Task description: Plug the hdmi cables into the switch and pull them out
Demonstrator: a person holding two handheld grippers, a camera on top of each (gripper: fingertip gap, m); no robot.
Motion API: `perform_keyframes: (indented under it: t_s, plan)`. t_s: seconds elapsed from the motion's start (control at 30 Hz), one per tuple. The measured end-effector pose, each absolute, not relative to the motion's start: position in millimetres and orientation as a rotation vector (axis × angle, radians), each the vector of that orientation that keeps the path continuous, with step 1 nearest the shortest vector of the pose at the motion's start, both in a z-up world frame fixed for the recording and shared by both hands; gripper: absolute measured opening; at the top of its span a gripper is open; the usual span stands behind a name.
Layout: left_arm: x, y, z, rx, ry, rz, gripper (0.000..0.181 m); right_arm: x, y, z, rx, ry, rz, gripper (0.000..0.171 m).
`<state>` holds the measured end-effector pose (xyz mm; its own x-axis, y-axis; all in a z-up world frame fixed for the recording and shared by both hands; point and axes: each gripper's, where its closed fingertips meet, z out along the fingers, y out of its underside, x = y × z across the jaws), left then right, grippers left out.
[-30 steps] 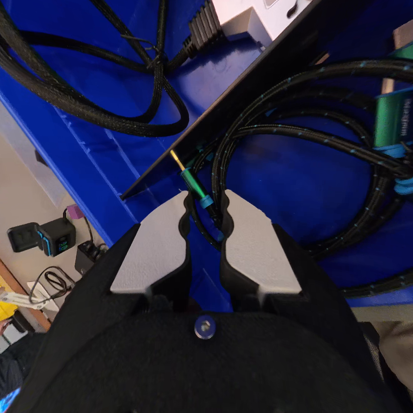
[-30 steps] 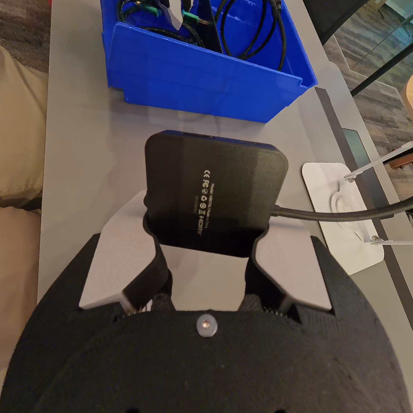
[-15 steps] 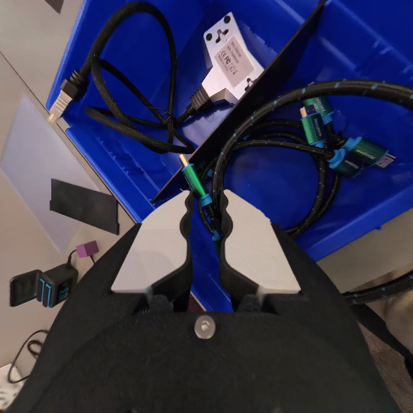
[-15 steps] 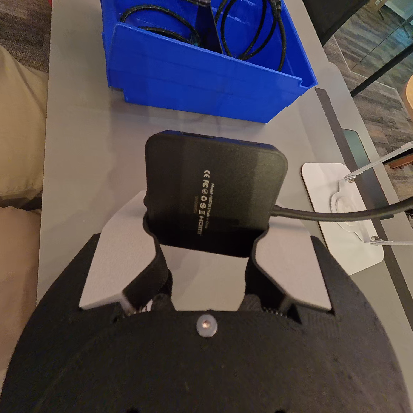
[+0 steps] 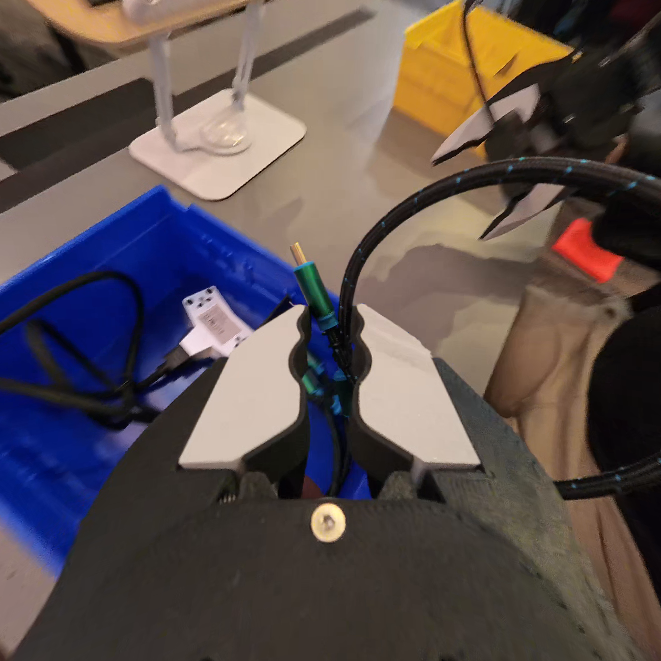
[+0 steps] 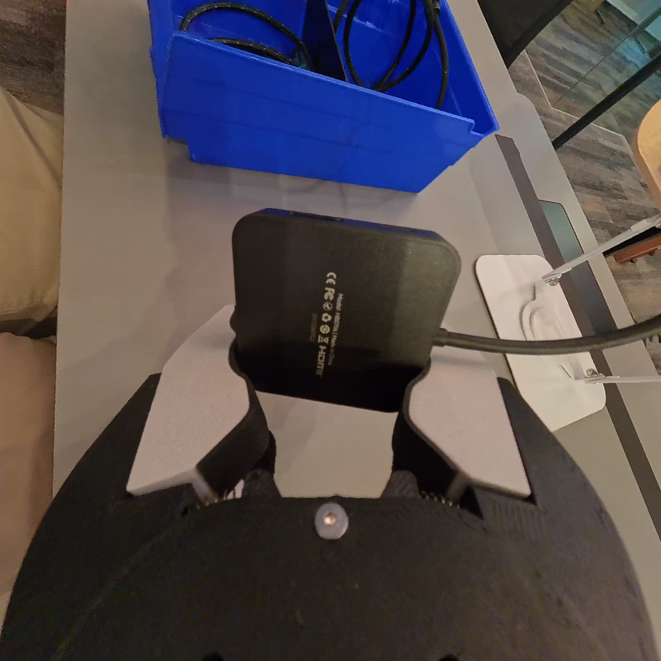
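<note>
My left gripper [image 5: 331,322] is shut on a braided black HDMI cable just behind its green plug [image 5: 312,286]. The plug's gold tip points up and away, above the blue bin [image 5: 143,250]. The cable [image 5: 429,186] loops off to the right. More green plugs show low between the fingers. My right gripper [image 6: 331,332] is shut on the near edge of the black HDMI switch [image 6: 339,286] and holds it flat above the grey table [image 6: 118,250]. The switch's own black cable [image 6: 536,345] runs off right. The right gripper's fingers [image 5: 479,125] also show blurred at the far right of the left wrist view.
The blue bin [image 6: 304,143] stands beyond the switch, split by a black divider [image 6: 323,43], with black cables inside. A white adapter [image 5: 211,329] lies in it. A white stand base [image 6: 529,322] is at right. A yellow bin [image 5: 447,71] and a red object [image 5: 583,254] lie beyond. Spacing between my two grippers at the tips: around 25 cm. My left tips are roughly 15 cm from the white adapter [image 5: 211,329].
My left gripper has lifted the green-plugged cable up out of the blue bin and swung toward the right gripper. The right gripper and switch have stayed almost still.
</note>
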<state>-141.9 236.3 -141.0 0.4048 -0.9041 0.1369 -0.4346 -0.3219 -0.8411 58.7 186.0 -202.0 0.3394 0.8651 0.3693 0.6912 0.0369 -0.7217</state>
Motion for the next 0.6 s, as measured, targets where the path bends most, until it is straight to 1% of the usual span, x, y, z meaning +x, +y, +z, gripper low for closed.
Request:
perform_keyframes:
  t_s: [0.03,0.13,0.27,0.5,0.53,0.57,0.6]
  plan:
    - [-133,232,-137,-1.896,1.144,-0.858,0.023,60,187,-202,-1.710,-1.397,0.237,0.088]
    - [-94,211,-122,-1.805,1.162,-1.078,0.020,65,192,-202,-1.730,-1.371,0.222,0.088]
    - [-38,193,-131,-1.797,1.277,-1.122,0.020,73,199,-199,-1.763,-1.307,0.204,0.088]
    - [35,197,-176,-1.942,1.447,-1.011,0.019,107,216,-197,-1.873,-1.114,0.151,0.088]
    - [42,200,-183,-1.955,1.484,-0.983,0.015,113,218,-197,-1.892,-1.081,0.145,0.088]
    - [47,204,-190,-1.991,1.507,-0.972,0.005,119,221,-198,-1.911,-1.050,0.131,0.088]
    - [52,205,-197,-2.008,1.547,-0.973,0.005,125,224,-198,-1.927,-1.026,0.116,0.088]
